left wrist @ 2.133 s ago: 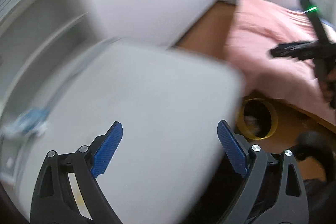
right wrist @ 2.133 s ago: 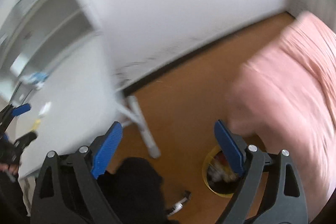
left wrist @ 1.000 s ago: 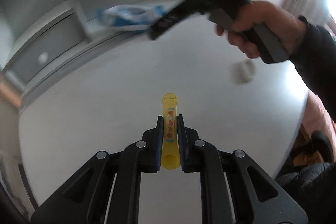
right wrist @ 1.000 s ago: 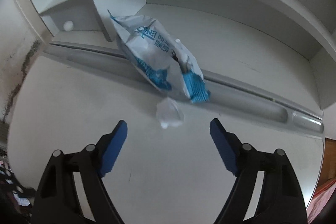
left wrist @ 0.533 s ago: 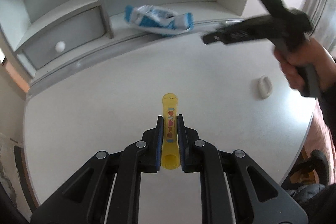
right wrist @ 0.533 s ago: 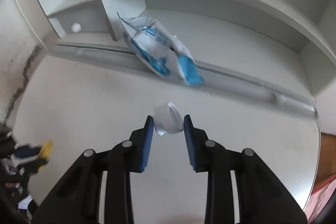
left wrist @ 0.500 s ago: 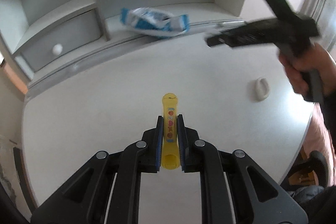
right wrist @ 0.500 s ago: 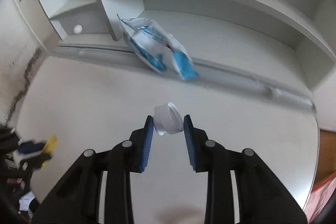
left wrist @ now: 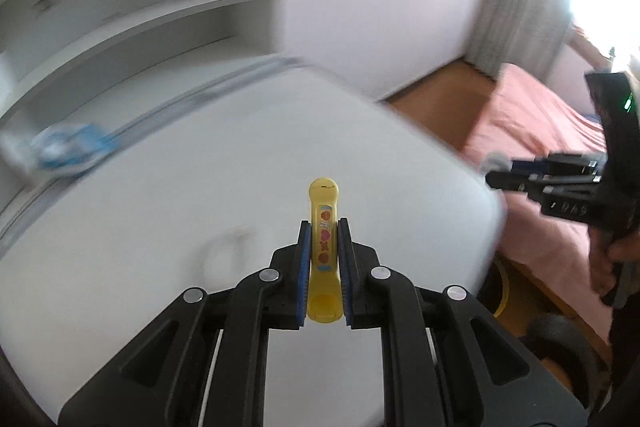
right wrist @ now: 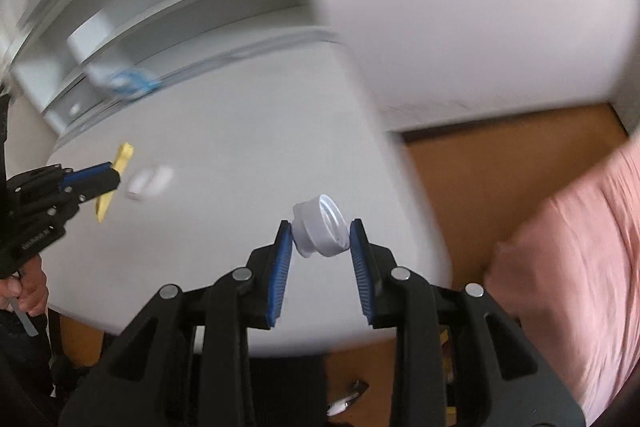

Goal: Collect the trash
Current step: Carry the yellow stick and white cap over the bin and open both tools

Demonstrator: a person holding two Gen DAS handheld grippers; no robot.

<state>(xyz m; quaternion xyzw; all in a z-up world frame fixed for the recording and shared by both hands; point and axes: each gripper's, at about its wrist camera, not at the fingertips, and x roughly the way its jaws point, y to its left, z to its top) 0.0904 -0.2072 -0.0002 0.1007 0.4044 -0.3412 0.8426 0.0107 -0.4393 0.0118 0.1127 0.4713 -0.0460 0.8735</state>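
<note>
My left gripper is shut on a yellow plastic tube with red heart stickers, held above the white table. Between the blue pads of my right gripper, which is shut on it, sits a white bottle cap. Each gripper shows in the other's view: the right gripper over the bed side, the left gripper with the yellow tube at the left. A small white piece lies on the table. A blurred blue-and-white snack bag rests by the shelf.
White shelves back the table. A pink bed lies to the right over brown floor. A yellow bin rim and a black chair sit below the table's right edge. Both views are motion-blurred.
The right gripper closed on the white cap and lifted it off the table. Both grippers then swung away from the shelves toward the table's bed-side edge, the left still holding the tube.
</note>
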